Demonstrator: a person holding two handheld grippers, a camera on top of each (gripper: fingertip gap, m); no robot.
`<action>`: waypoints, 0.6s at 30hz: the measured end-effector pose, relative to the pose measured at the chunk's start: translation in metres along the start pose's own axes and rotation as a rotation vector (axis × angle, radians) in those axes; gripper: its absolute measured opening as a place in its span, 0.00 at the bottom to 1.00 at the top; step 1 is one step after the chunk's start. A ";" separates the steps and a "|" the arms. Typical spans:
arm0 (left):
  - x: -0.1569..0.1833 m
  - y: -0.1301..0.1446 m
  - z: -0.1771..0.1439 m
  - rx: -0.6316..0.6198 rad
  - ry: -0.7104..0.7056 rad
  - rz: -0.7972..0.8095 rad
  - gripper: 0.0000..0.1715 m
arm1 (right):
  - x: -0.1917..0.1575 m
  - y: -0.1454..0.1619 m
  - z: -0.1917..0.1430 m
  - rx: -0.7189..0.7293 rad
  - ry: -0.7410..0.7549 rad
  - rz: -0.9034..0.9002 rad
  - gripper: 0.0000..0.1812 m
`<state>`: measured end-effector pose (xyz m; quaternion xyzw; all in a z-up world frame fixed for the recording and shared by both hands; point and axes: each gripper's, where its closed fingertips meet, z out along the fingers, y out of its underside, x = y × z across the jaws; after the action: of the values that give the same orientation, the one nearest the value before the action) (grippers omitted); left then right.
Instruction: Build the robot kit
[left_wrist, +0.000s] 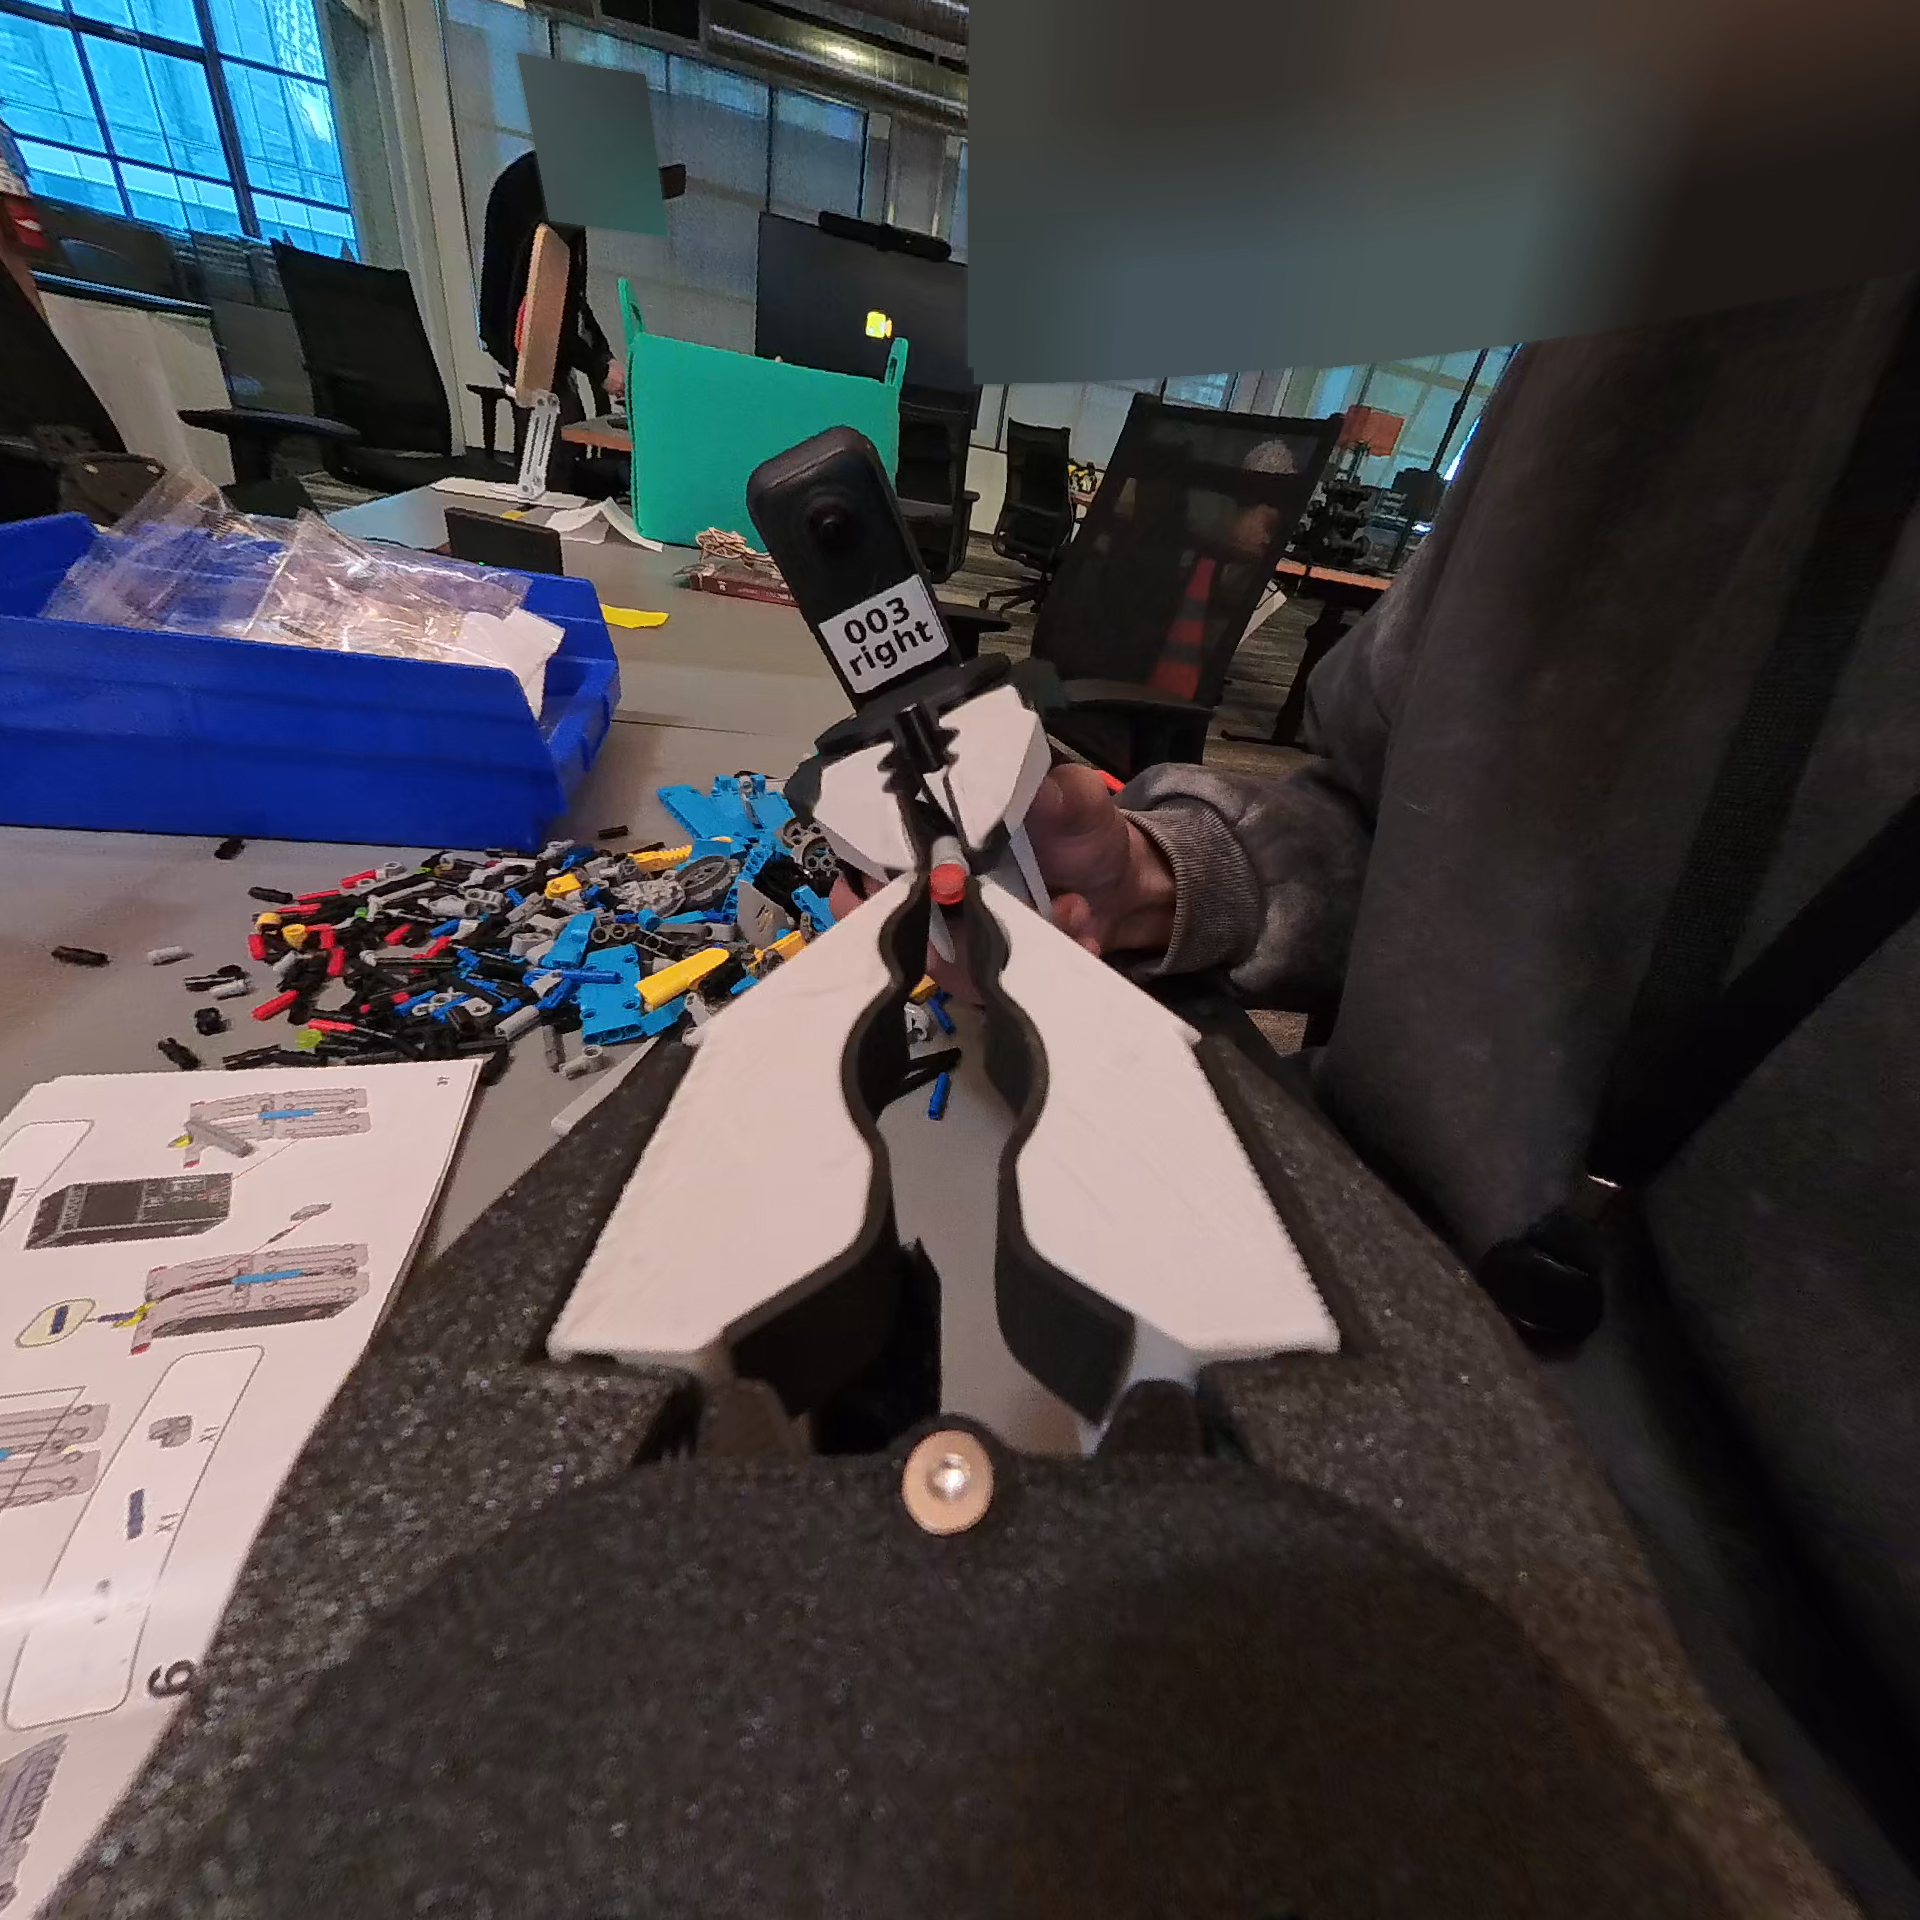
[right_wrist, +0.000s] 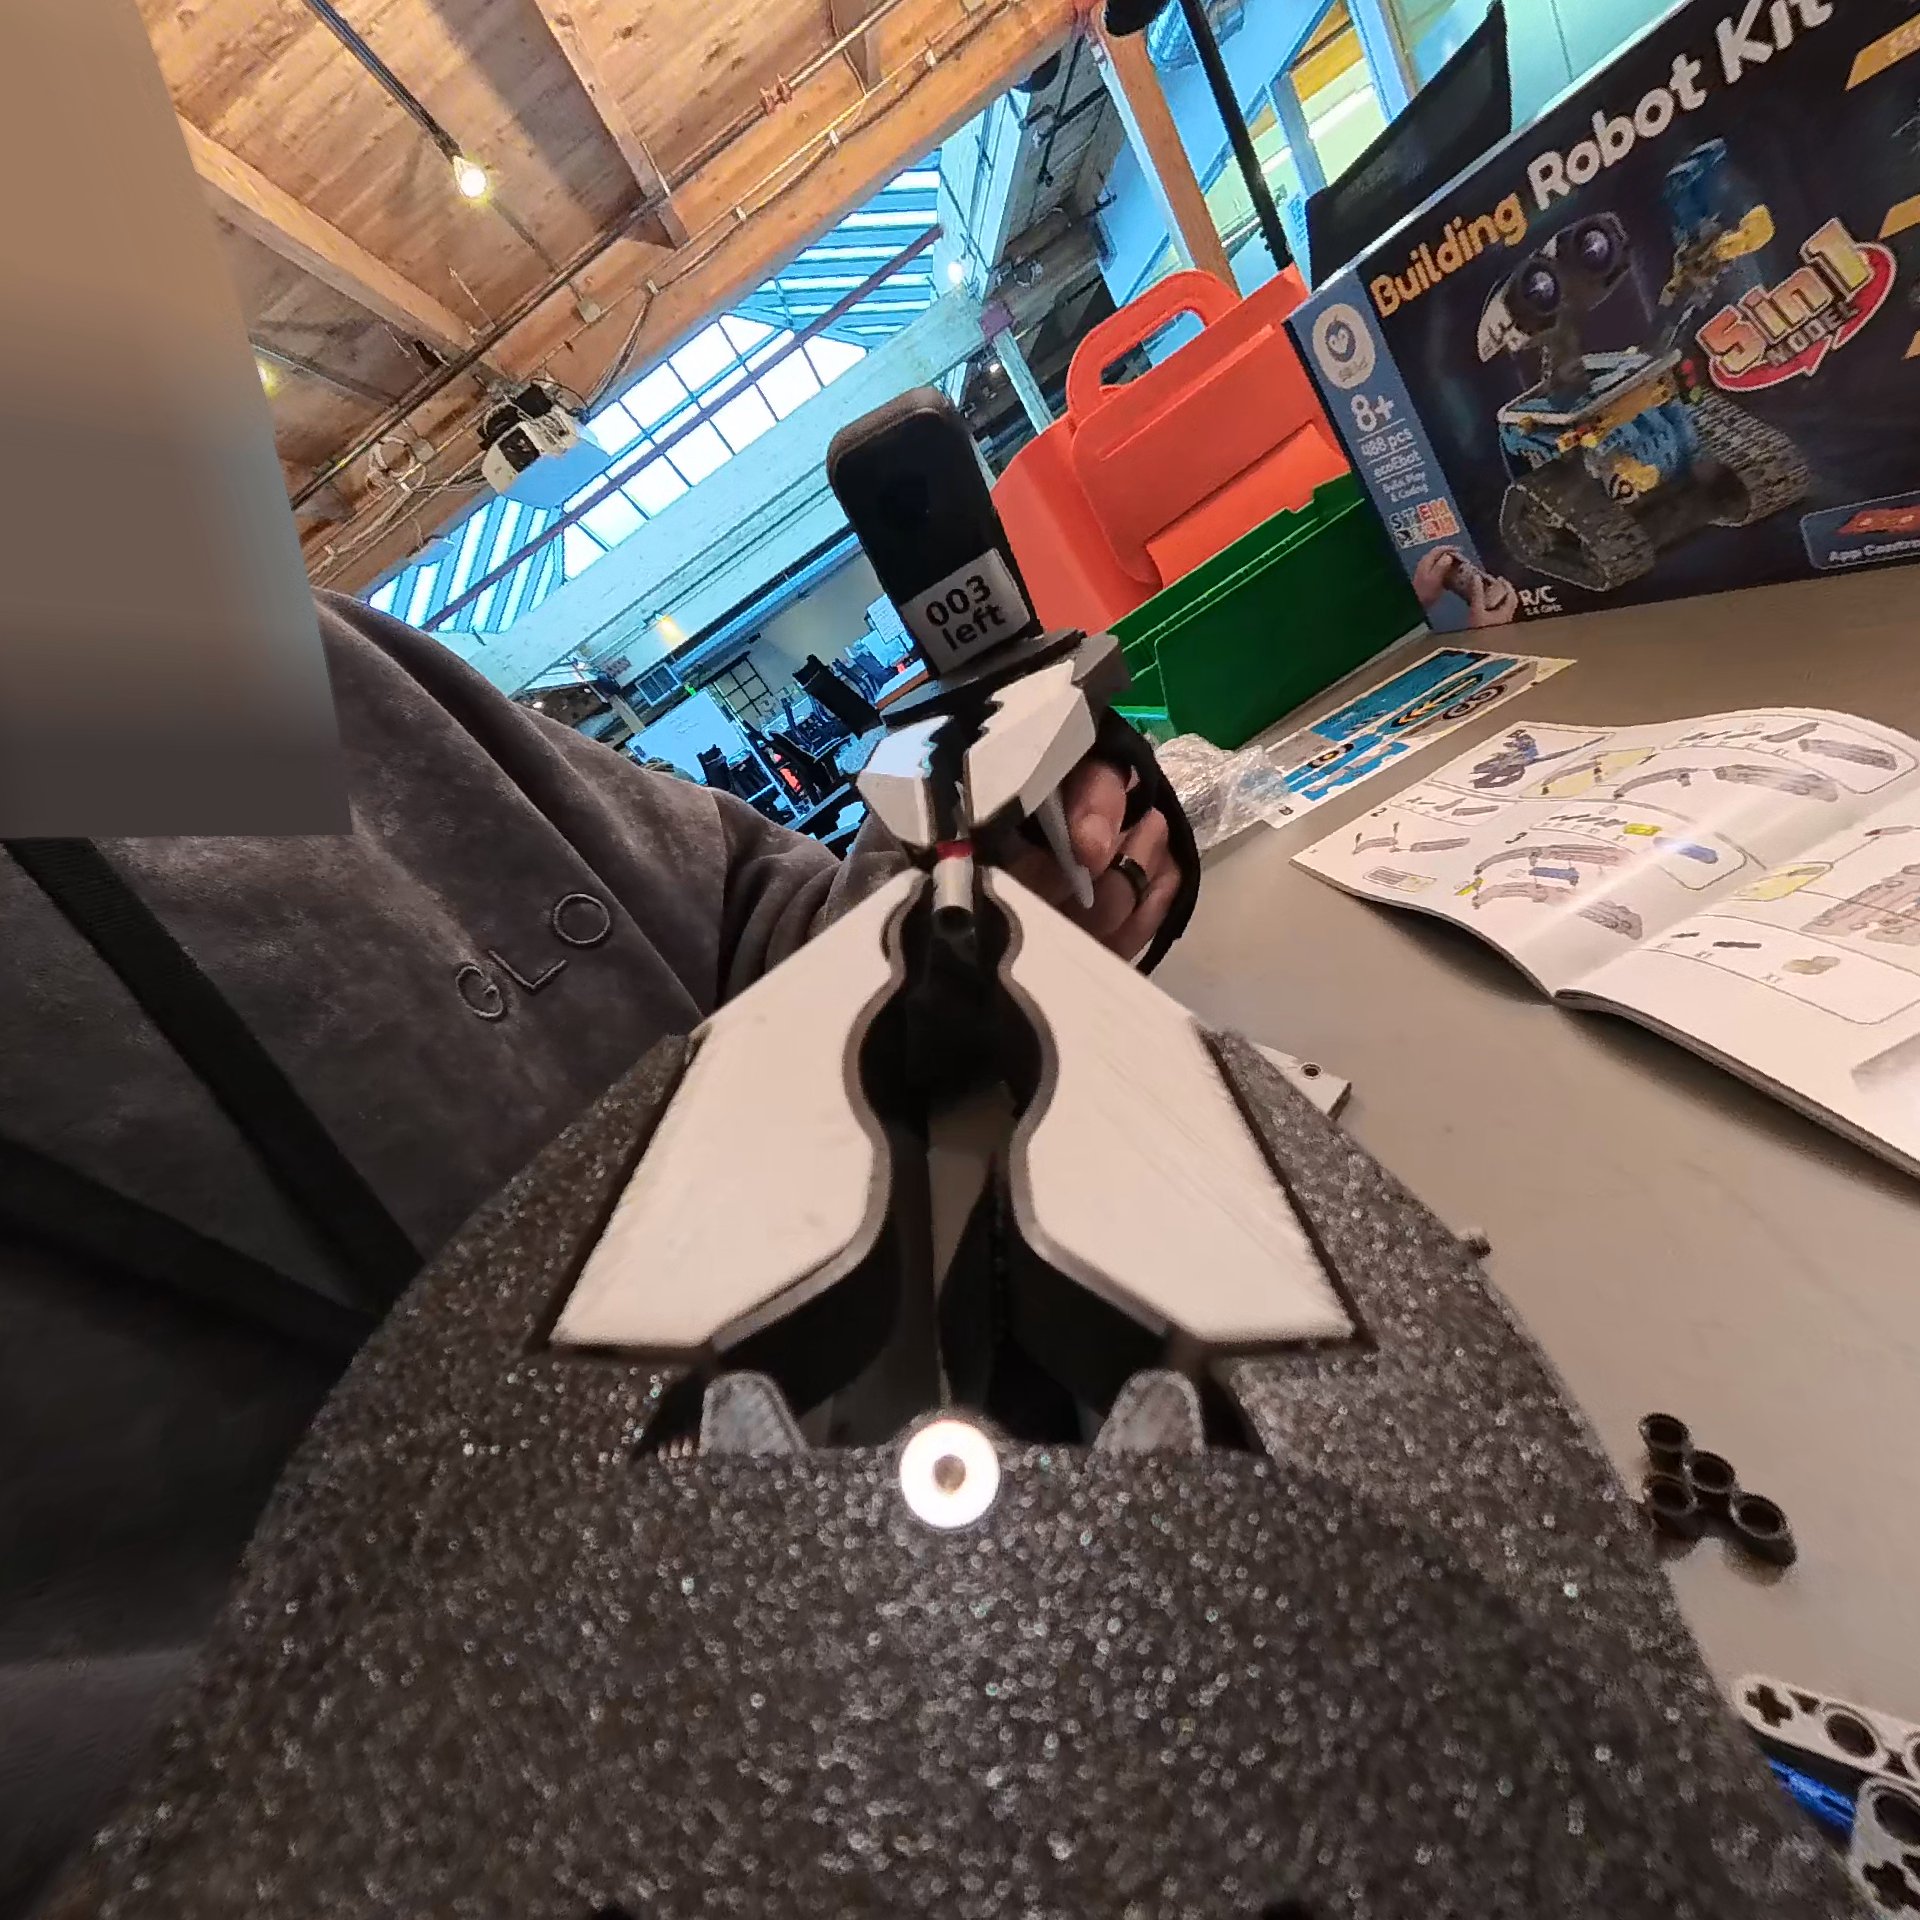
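Left gripper (left_wrist: 948, 902) and right gripper (right_wrist: 951, 902) meet tip to tip above the grey table (right_wrist: 1455, 1039), both clamped on 1 small grey pin with a red end (left_wrist: 948, 881). Loose brick pile (left_wrist: 540, 956) behind; blue bin (left_wrist: 291, 727), instruction booklet (right_wrist: 1662, 883), kit box (right_wrist: 1621, 343) around.
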<state>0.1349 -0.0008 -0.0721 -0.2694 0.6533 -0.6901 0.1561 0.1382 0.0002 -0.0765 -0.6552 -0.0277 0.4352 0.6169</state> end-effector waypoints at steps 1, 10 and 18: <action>0.000 0.001 0.000 -0.002 0.003 -0.003 0.03 | 0.000 0.001 0.001 -0.005 0.003 -0.003 0.04; -0.001 0.009 0.004 -0.047 -0.017 0.024 0.00 | 0.004 0.002 -0.002 -0.018 0.026 -0.012 0.04; -0.007 0.022 0.001 -0.140 -0.055 0.053 0.00 | 0.023 0.013 -0.007 -0.106 0.143 -0.051 0.03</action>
<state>0.1383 0.0007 -0.0951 -0.2810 0.7024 -0.6307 0.1732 0.1507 0.0047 -0.1006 -0.7156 -0.0232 0.3692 0.5925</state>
